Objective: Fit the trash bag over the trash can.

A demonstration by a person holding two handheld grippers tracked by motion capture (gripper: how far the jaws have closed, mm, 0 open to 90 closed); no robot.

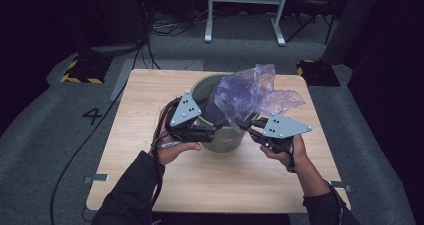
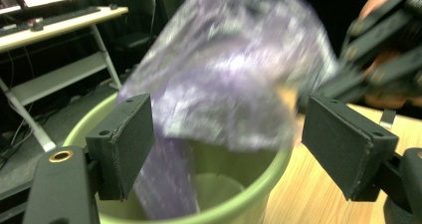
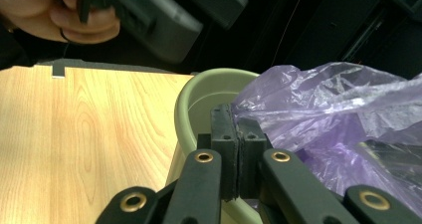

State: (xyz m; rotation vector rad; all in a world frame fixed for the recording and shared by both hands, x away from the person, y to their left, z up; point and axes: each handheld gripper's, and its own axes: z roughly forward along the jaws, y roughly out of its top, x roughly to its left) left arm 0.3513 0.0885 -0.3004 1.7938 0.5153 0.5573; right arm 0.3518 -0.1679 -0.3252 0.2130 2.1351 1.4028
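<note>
A pale green bin (image 1: 223, 141) stands mid-table with a crumpled purple plastic bag (image 1: 245, 92) half inside it and billowing up over its far right rim. My right gripper (image 1: 245, 126) reaches the bin's near right rim, and its jaws are pressed together on an edge of the bag (image 3: 323, 109), as the right gripper view (image 3: 238, 122) shows. On the bin's near left side my left gripper (image 1: 212, 130) stands open. In the left gripper view (image 2: 226, 149) its pads (image 2: 124, 144) sit wide apart over the rim (image 2: 239, 209), with the blurred bag (image 2: 234, 69) beyond them, untouched.
The wooden table (image 1: 150, 185) has bare board all round the bin. Behind it are grey floor, cables, a white desk frame (image 1: 245, 15) and yellow-black striped stand feet (image 1: 80, 70). The other hand and gripper (image 3: 164, 15) show at the top of the right gripper view.
</note>
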